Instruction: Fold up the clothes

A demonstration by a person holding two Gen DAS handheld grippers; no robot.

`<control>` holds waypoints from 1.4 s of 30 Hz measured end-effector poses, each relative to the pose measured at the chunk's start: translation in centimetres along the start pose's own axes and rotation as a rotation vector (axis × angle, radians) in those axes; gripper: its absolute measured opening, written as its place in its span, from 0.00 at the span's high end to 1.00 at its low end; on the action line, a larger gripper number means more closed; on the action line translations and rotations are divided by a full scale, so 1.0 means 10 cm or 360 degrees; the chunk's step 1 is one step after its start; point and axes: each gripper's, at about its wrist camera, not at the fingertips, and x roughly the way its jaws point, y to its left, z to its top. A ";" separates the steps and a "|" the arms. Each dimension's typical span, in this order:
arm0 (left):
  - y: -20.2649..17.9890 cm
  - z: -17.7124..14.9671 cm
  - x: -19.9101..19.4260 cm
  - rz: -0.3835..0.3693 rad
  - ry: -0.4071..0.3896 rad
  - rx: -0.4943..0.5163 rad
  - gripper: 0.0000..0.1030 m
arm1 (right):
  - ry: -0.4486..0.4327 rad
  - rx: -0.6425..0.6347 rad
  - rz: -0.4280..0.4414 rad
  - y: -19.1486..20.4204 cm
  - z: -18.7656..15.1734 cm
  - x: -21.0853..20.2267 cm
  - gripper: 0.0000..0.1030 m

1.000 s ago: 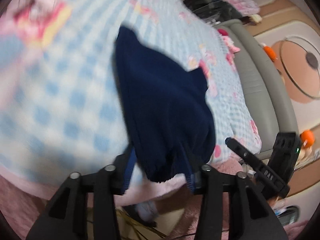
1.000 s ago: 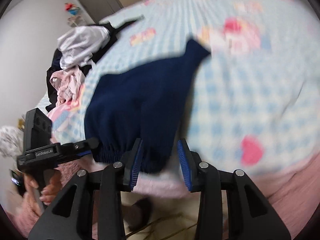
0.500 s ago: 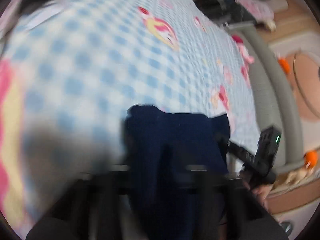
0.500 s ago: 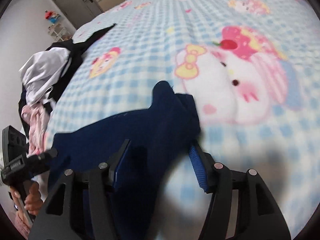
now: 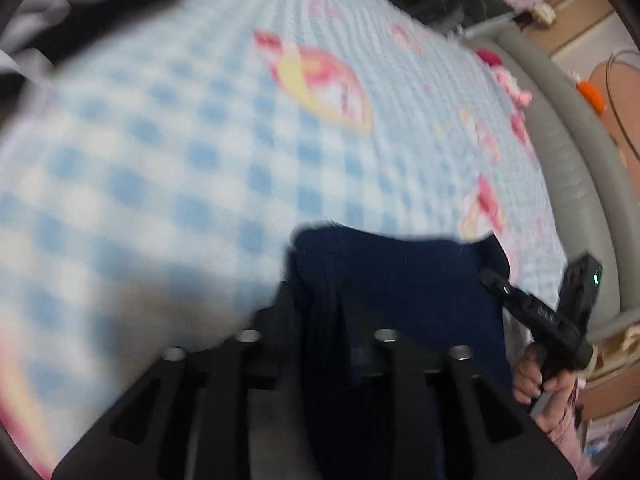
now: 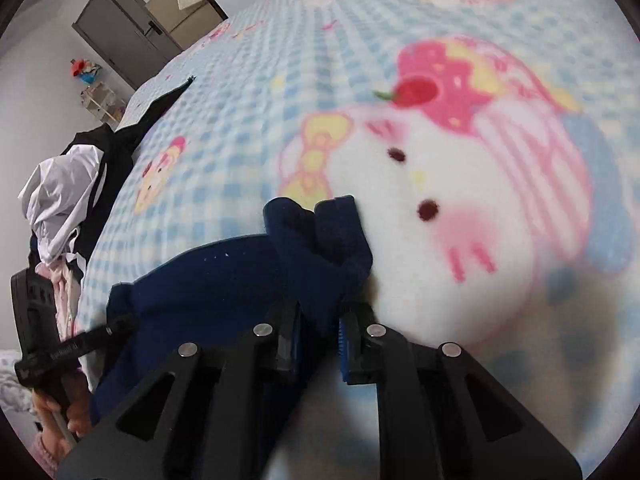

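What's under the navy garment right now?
The blue checked blanket lies under the navy garment and shows all around it. Whatever sits directly beneath the cloth is covered. Right gripper and left gripper both clamp its near edge.

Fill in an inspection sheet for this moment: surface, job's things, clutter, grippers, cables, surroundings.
Surface: bed under a blue checked cartoon blanket.
Job's things: navy garment lying on the blanket at the near edge, one end bunched up beside the big cat print.
Clutter: pile of clothes, white, black and pink, at the bed's left edge.
Grippers: left gripper shut on the garment's edge; right gripper shut on its bunched end.
Cables: nothing seen.
Surroundings: grey cabinet and a small shelf of toys by the wall; grey padded bed frame in the left view. The left view is blurred.
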 end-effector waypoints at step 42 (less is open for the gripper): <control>-0.57 -1.53 -0.83 -0.0187 -0.0167 0.0378 0.60 | 0.0045 -0.0641 -0.0207 0.71 -1.77 -1.11 0.65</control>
